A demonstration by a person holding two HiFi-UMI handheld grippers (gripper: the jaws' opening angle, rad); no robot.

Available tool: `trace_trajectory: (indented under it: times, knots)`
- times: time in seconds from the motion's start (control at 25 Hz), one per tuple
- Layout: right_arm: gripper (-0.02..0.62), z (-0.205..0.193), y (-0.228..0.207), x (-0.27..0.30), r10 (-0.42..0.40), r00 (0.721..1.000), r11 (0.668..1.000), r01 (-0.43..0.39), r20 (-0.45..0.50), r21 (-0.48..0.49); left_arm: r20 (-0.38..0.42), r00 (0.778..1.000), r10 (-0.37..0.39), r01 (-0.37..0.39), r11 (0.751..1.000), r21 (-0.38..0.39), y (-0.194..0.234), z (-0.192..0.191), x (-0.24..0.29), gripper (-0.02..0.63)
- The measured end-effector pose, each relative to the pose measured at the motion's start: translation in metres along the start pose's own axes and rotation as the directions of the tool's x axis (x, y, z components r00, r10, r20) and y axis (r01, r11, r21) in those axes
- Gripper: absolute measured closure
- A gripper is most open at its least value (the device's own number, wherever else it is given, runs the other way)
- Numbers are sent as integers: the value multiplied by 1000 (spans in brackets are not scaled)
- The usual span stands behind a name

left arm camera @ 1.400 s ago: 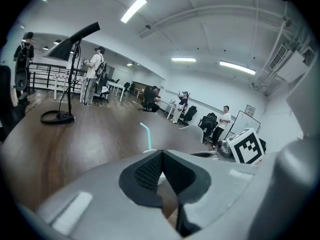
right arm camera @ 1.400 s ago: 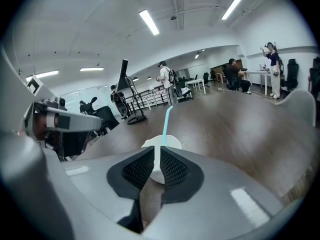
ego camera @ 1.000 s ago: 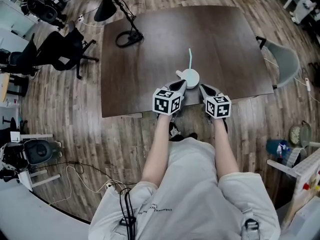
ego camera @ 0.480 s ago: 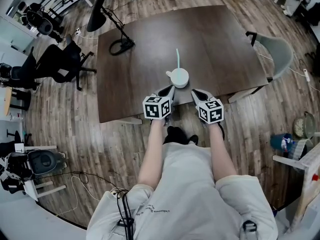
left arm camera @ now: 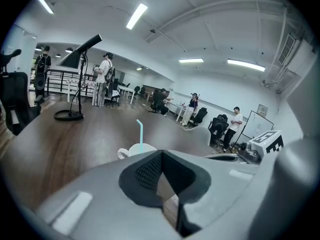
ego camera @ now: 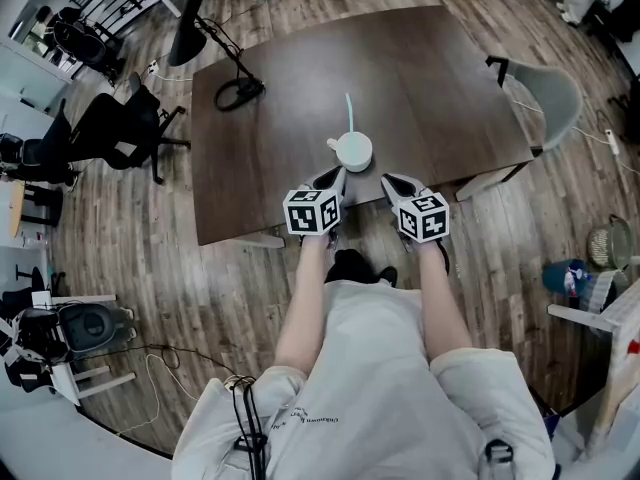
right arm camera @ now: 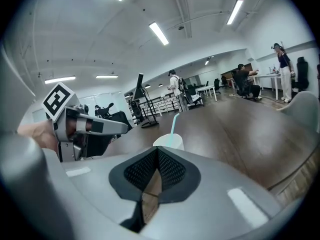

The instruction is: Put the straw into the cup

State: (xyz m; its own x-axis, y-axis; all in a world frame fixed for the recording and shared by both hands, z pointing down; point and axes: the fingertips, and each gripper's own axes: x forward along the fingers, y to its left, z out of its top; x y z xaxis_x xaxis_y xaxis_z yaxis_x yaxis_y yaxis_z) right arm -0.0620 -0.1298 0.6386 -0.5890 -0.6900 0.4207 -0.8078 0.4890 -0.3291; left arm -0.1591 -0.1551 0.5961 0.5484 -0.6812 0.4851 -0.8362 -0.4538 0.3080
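Cup (ego camera: 353, 152), teal straw (ego camera: 349, 114) upright inside, near bench (ego camera: 430, 88) front edge. Left gripper (ego camera: 339, 173), right gripper (ego camera: 386, 179): closed, empty, flanking it as before.

Left gripper (left arm camera: 161, 159): jaws closed, dark ribbed pads (left arm camera: 147, 171) meeting in a V at lower centre, nothing between them. Just above the jaws, centre frame: white cup (left arm camera: 136, 149) on the dark wooden table (left arm camera: 55, 139), handle toward the left. Teal straw (left arm camera: 140, 135) stands upright in the cup, tip bent left. Right edge: marker cube of the right gripper (left arm camera: 265, 141). Upper left: black floor lamp (left arm camera: 80, 54), base on the table. Background: several people standing, blurred.
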Motion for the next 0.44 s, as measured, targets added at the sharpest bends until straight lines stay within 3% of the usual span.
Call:
trace_trajectory:
  times: [0.44]
  knots:
    - [569,-5,-1,2,-17,999,1000,17,-33,-4,-7,1000,-3,3,1000,3,1,-4,-1,606]
